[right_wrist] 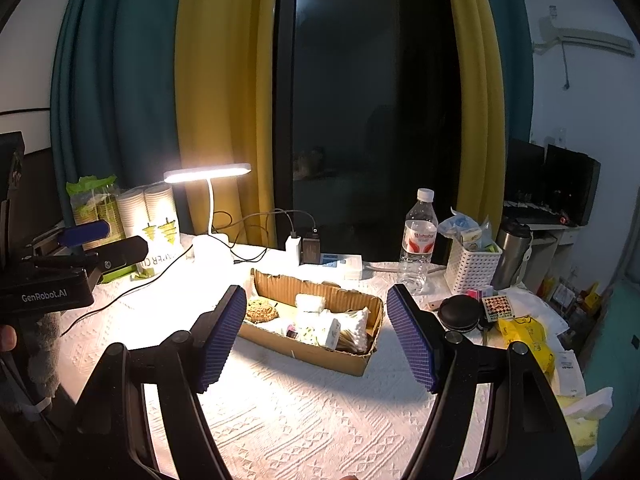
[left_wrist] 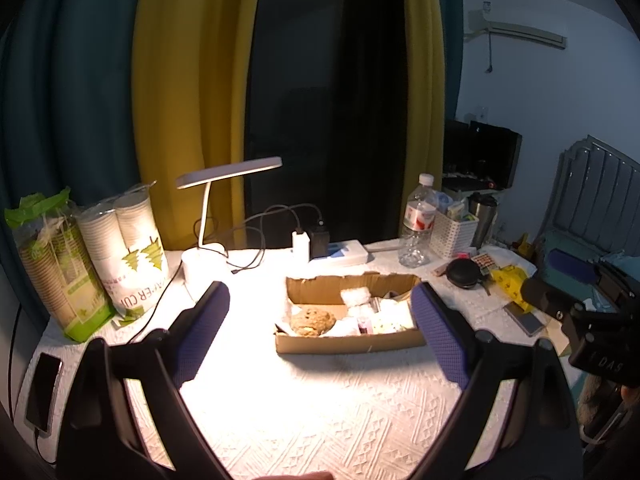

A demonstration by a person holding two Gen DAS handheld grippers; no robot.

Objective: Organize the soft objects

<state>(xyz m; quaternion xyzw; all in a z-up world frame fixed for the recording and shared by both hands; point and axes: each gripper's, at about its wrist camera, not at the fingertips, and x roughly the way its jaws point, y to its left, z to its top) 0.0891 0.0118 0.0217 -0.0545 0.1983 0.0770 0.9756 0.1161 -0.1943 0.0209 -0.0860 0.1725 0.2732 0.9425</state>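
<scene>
Hovering, both spread wide and empty: left gripper, right gripper. Already lying inside torn brown cardboard tray: white soft packets; fitting sorting done or pending.

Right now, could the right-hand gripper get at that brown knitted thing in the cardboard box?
Probably yes. The right gripper is open and empty, aimed at the cardboard box. The box has no lid, and the brown knitted thing lies uncovered at its left end.

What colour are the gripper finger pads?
Blue-purple, with a fine ribbed grid texture. Clearest in the right wrist view, on the right gripper pads.
</scene>
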